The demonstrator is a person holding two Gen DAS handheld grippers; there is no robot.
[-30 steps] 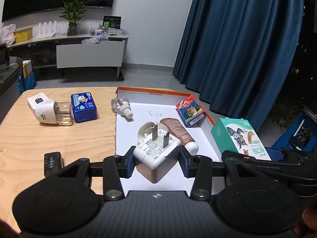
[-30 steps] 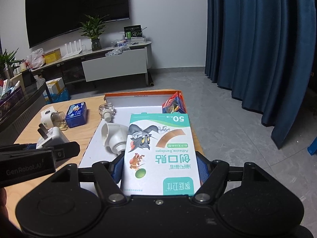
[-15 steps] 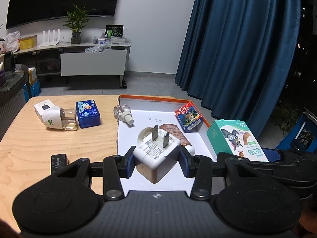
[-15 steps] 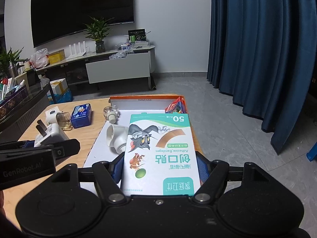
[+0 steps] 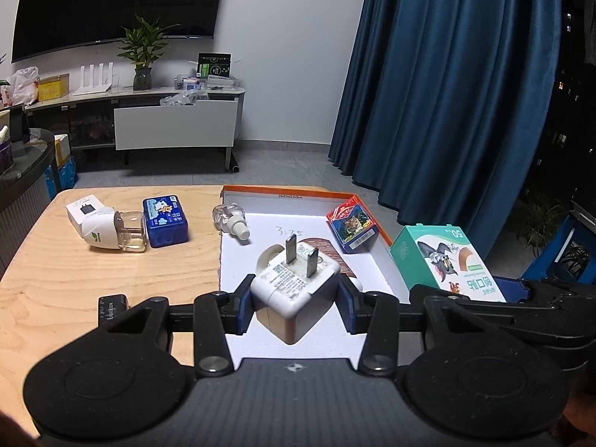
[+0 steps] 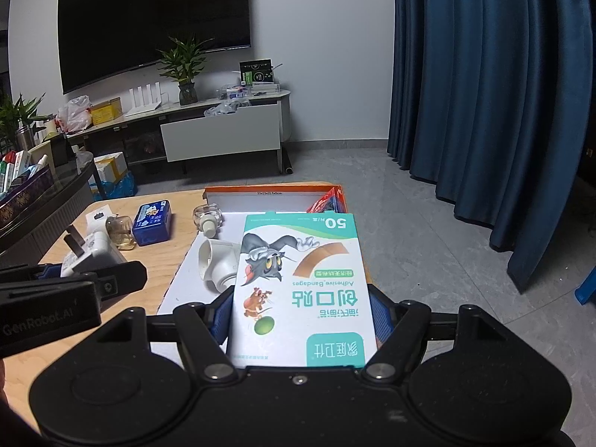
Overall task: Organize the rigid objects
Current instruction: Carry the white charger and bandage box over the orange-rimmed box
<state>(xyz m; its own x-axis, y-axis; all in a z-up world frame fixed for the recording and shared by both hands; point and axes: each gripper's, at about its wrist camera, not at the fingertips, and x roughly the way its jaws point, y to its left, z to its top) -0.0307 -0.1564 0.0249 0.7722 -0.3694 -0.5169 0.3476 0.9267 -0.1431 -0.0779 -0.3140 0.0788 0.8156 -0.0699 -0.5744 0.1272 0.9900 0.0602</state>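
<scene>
Both loads have risen slightly above the tray (image 5: 383, 260); left claw (image 5: 296, 307) pinches the charger (image 5: 294, 290), right claw (image 6: 298, 320) the bandage box (image 6: 298, 279): lower each gently, flat.

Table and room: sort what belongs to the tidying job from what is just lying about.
Job:
- charger, held in left gripper
- bandage box, held in right gripper
- tray
- card box
- blue tin
- refill bottle
- vaporizer

Lying about:
- TV
- plant
- curtain

bare white tray floor (image 5: 298, 229) at centre, red card pack (image 5: 354, 228) blocking right wall, bottle (image 5: 229, 219) on left rim
</scene>
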